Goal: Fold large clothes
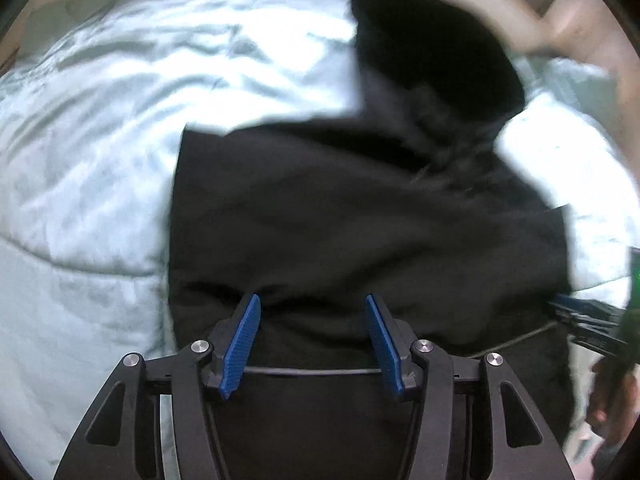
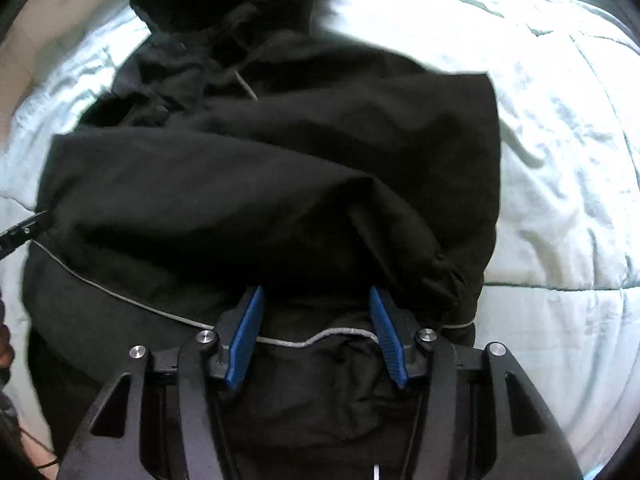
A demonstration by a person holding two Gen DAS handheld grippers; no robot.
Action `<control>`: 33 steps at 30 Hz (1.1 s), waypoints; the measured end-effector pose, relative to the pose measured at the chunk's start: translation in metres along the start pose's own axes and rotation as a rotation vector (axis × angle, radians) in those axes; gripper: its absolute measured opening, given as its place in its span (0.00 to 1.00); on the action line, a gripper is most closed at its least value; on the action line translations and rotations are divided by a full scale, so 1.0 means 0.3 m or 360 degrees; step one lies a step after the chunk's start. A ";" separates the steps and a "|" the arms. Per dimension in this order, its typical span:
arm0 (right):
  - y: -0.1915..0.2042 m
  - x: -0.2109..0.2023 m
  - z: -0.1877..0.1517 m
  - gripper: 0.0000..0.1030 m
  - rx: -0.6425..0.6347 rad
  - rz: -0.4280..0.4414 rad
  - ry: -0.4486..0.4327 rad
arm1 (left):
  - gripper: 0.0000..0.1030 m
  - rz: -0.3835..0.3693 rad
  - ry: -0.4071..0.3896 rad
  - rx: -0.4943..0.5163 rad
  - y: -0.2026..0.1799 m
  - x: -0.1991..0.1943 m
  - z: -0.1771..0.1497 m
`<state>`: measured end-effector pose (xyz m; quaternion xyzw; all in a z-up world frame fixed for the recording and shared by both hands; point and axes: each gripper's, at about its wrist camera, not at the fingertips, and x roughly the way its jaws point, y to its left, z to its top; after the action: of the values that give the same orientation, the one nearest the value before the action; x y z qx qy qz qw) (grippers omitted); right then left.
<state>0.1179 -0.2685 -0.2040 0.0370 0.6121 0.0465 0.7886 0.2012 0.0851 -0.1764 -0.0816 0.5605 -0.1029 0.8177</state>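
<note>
A large black hooded garment lies on a pale green quilt, hood toward the far end. It also shows in the right wrist view, with a sleeve folded across the body and a grey hem cord. My left gripper is open, its blue pads over the garment's near edge, holding nothing. My right gripper is open over the near hem, the cord running between its fingers. The right gripper shows at the far right of the left wrist view. The left gripper's tip shows at the left edge of the right wrist view.
The quilt covers the bed on both sides of the garment. A beige wall or headboard rises beyond the hood. The person's hand is at the right edge.
</note>
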 end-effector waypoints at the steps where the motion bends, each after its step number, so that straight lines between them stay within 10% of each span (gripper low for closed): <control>1: -0.006 -0.047 0.019 0.56 -0.0005 0.0045 -0.0047 | 0.55 -0.0041 -0.0048 0.0018 -0.012 -0.035 0.022; 10: -0.054 -0.252 0.432 0.58 0.0089 0.0106 -0.0435 | 0.55 -0.0045 -0.0329 0.0194 -0.154 -0.071 0.489; 19: -0.074 -0.042 0.792 0.58 0.0204 0.0150 -0.0437 | 0.55 -0.0004 -0.0210 0.0109 -0.149 0.285 0.860; 22: -0.053 0.051 0.851 0.58 0.0180 0.0097 -0.0394 | 0.55 0.0005 -0.0198 0.0080 -0.137 0.365 0.892; 24: -0.036 0.101 0.864 0.28 0.0116 0.0021 -0.0369 | 0.10 0.0031 -0.0239 0.0045 -0.115 0.380 0.904; 25: -0.040 0.114 0.873 0.06 0.0103 -0.0039 -0.0368 | 0.09 -0.0023 -0.0227 0.0007 -0.092 0.377 0.908; 30: -0.092 -0.009 0.768 0.05 0.0066 0.0097 -0.0508 | 0.11 -0.0225 -0.0251 -0.0126 0.024 0.222 0.795; 33: -0.069 0.055 0.714 0.06 0.0000 0.0016 -0.0453 | 0.14 -0.0132 -0.0120 -0.0125 0.062 0.291 0.708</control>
<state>0.3301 -0.2874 -0.1691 0.0463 0.4939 0.0448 0.8671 0.4313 0.0843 -0.1834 -0.1407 0.5289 -0.1114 0.8295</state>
